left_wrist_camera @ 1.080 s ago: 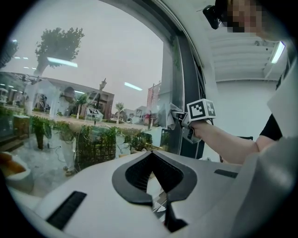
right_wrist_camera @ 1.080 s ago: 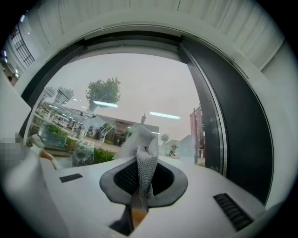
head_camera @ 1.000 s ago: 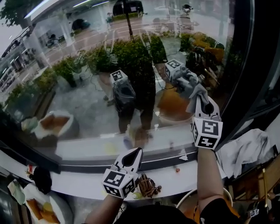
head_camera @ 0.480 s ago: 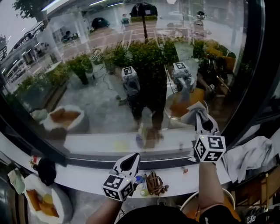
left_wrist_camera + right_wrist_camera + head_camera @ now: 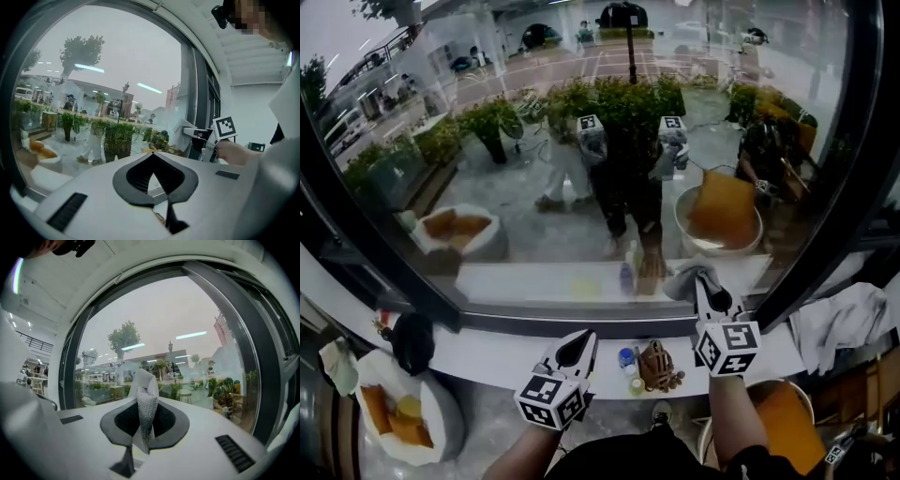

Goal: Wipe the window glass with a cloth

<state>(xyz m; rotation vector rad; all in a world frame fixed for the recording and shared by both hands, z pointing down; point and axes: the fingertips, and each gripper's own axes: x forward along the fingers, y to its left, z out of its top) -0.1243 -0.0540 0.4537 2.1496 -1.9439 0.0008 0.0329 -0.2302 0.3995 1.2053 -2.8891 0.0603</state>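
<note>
Cloth [image 5: 679, 281] — clamped by the right gripper [image 5: 703, 284] — low near window glass [image 5: 534, 187].

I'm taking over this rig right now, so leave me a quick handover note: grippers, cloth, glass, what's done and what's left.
Left gripper: shut, empty, held low over the sill, off the glass.
Right gripper: shut on the cloth, which bunches out past the jaws.
The cloth is at the bottom edge of the glass, right of centre, and seems to be against it.
Done: can't tell how much is wiped, as no streaks or marks show.
Left: probably carry on wiping across the pane with the right gripper.
</note>
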